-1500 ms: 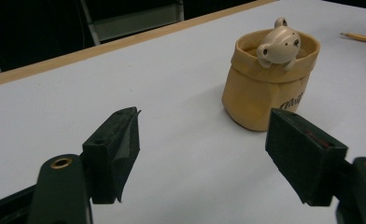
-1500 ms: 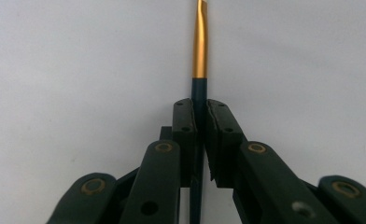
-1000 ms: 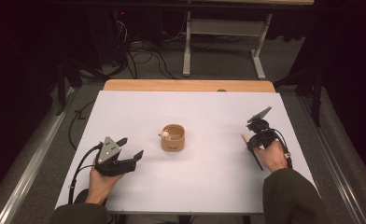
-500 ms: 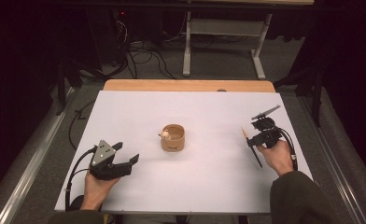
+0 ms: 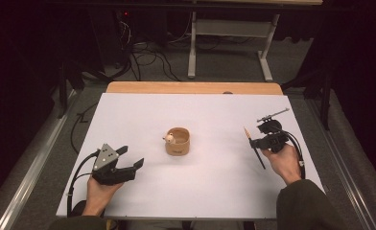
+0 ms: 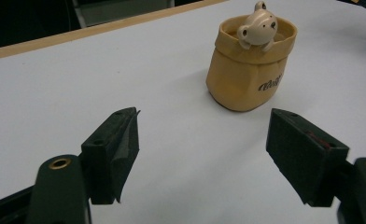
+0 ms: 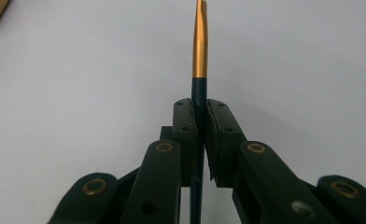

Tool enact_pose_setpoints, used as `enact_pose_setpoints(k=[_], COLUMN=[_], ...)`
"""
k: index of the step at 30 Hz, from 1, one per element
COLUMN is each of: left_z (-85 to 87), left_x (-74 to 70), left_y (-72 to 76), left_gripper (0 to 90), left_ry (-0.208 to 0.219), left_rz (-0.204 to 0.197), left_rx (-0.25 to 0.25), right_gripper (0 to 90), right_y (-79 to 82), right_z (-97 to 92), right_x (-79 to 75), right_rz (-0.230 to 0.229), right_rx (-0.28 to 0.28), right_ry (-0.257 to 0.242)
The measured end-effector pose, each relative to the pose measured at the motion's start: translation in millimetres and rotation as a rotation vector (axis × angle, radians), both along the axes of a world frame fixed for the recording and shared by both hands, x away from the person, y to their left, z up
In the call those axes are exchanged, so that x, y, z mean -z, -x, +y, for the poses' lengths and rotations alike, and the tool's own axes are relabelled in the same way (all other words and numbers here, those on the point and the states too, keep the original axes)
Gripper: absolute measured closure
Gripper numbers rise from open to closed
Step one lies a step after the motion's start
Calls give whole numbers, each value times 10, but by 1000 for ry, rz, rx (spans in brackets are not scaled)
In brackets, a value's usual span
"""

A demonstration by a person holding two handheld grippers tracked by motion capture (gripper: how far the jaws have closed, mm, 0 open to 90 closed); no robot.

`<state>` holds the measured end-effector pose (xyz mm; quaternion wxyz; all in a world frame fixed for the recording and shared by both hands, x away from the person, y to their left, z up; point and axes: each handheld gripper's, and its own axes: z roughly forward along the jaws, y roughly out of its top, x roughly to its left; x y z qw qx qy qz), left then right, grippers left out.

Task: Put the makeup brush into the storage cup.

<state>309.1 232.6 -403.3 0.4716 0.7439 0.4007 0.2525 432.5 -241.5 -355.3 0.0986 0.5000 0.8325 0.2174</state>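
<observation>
From the high view the whole white worktop (image 5: 200, 191) is seen, with a wooden strip (image 5: 191, 87) along its far edge and cables on the floor beyond; a small tan pot (image 5: 177, 142) stands near the middle, well apart from both grippers; the left gripper (image 5: 123, 167) is held near the near left corner, the right gripper (image 5: 253, 143) near the right edge. In the left gripper view the pot (image 6: 249, 74) is shown close up as a sack-shaped ceramic holder with a little bear figure (image 6: 258, 25) leaning over its rim and dark lettering on its side, details too small to be made out from above; bare worktop lies between the jaws and the pot, and nothing stands in the way. In the right gripper view a slim dark pen with a gold tip (image 7: 199, 42) is seen running up between the pads, its gold end pointing away over the bare white surface. The left gripper's jaws are spread wide with nothing between them; the right gripper's jaws are pressed together on the pen's dark shaft, and from above the pen (image 5: 254, 149) is seen slanting across that gripper, clear of the worktop's edge.
</observation>
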Motion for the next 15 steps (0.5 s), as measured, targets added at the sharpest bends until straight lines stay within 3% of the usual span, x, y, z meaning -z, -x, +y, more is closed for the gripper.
enact_pose_setpoints(k=[15], left_z=[-52], left_x=[-87], left_y=[-15], left_gripper=[256], left_ry=[21], left_rz=[-11], left_rx=[33], right_gripper=[851], right_y=[238], right_z=[56], right_x=[-89], right_rz=[-143], right_rx=[-61], right_ry=[-124])
